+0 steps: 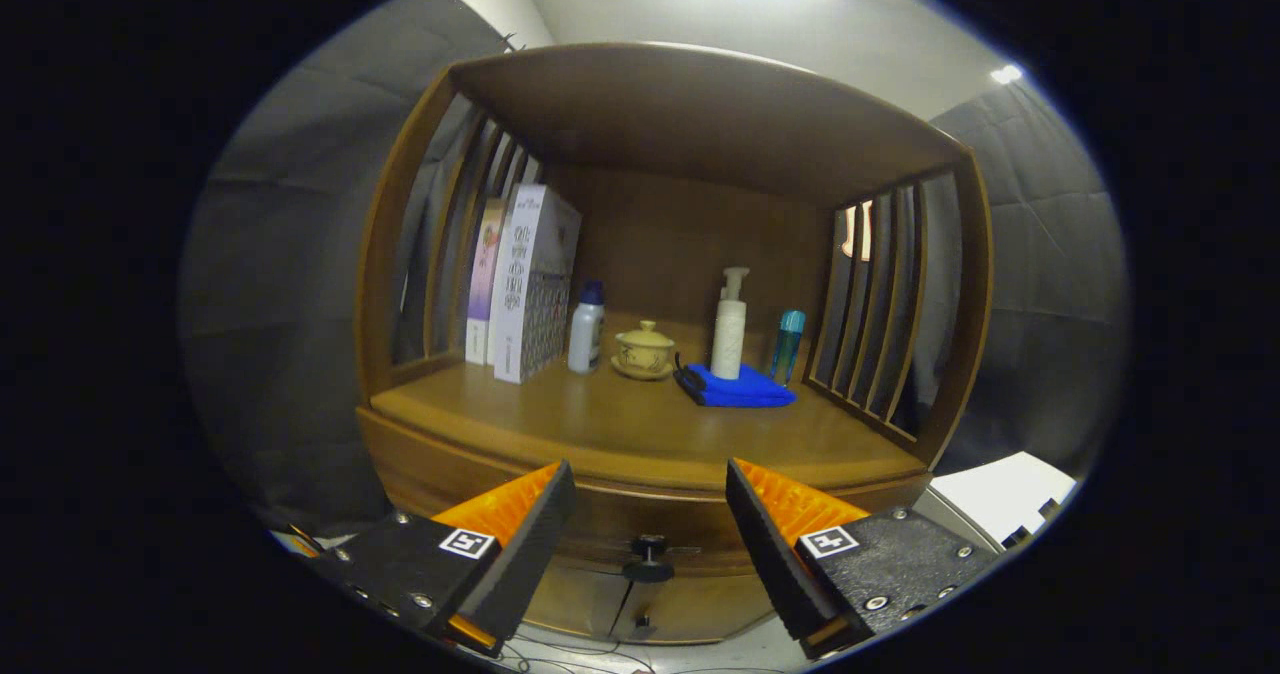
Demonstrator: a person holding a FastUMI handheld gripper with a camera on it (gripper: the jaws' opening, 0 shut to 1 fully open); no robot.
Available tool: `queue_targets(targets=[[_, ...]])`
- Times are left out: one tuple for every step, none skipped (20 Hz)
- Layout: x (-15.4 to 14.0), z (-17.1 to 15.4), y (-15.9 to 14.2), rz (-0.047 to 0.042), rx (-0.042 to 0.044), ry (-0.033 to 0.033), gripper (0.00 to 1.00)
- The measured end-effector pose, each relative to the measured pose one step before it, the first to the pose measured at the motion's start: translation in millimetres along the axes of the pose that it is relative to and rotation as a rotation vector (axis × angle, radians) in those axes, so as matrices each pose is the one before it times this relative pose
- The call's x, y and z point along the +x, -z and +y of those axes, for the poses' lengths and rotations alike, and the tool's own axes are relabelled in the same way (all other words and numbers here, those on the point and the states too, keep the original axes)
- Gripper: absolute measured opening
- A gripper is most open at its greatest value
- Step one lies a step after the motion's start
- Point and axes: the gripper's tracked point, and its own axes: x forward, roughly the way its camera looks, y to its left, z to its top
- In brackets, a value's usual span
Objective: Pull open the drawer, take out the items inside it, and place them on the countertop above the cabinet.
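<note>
Plainly, nothing of the job is done yet, as far as I can judge. Largest before me is the wooden cabinet, with a hood over its top, slatted sides, and a broad counter running across its middle. Below the counter's front edge sits the drawer, and it looks fully closed, its front flush with the wood around it. At the back of the counter, on the one side, stand two tall boxes leaning close together; these look like things that live there, not things from the drawer. Beside the boxes is a white bottle with a blue cap, then a small lidded cup on a saucer. Further along lies a folded blue cloth with a white pump bottle standing on or just behind it, and a slim blue bottle near the slats. My claw is open, its fingers spread wide and holding nothing. Smallest of all is the dark drawer knob, which sits between my fingers and a little ahead of them, not yet touched. What lies inside the drawer I cannot tell, since it is shut. So pulling the drawer, lifting out its contents and setting them on the counter all remain.
</note>
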Motion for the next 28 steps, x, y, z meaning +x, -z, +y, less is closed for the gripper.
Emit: queue_targets(targets=[[5.62,0.52,9.08,0.00885,-0.01873,0.00711,0.95],[5.96,3.01,8.73,0.01001,-0.00842,0.00307,0.95],[4.68,2.29,6.73,0.01076,0.00685,-0.00399,0.95],[3.11,1.51,7.93,0.00902,0.01647,-0.00822,0.95],[2.87,2.24,4.9,0.00081,0.01768,-0.00933,0.95],[2.77,2.84,3.97,-0.01273,0.01613,-0.00861,0.95],[3.51,0.93,2.64,-0.01073,0.00722,-0.00522,0.95],[3.79,-0.43,5.63,0.00151,0.00219,-0.00324,0.95],[3.0,-0.8,10.52,0.02173,-0.00338,0.003,0.95],[-0.68,0.24,8.91,0.01873,-0.00265,0.00276,0.95],[2.3,-0.13,5.82,0.01318,0.00287,0.00017,0.95],[1.72,-1.7,5.37,0.00942,0.00676,0.00503,0.95],[1.88,-1.35,5.61,0.01204,0.00952,0.00331,0.95],[2.29,1.39,11.46,0.03123,0.01875,-0.01161,0.95],[0.88,2.58,9.99,0.03013,0.01895,-0.02117,0.95],[0.07,-0.14,8.56,0.01955,0.02167,-0.00825,0.95],[1.66,-3.36,6.27,0.01908,0.01877,0.00127,0.95],[2.6,-0.59,1.14,0.0033,0.01433,-0.01042,0.93],[2.47,1.44,-4.67,-0.01398,0.00554,-0.01408,0.92],[-0.88,-2.6,-2.94,-0.01626,-0.00088,0.0047,0.87],[-2.34,-3.23,-6.23,-0.02411,-0.00272,0.01179,0.84],[1.17,-1.92,-5.44,-0.01861,-0.00012,0.01089,0.78],[2.7,-3.0,-1.39,-0.00206,0.00103,0.00707,0.72],[2.73,1.51,3.68,0.01611,0.0037,-0.01838,0.66],[-0.62,1.91,2.4,0.01463,0.00349,-0.00479,0.61],[-0.29,0.42,-2.1,-0.01145,-0.00448,0.00106,0.52],[2.48,-1.15,-0.02,-0.00329,-0.00667,0.0041,0.5],[-0.61,-0.6,0.97,0.00674,-0.00586,0.00231,0.5]])
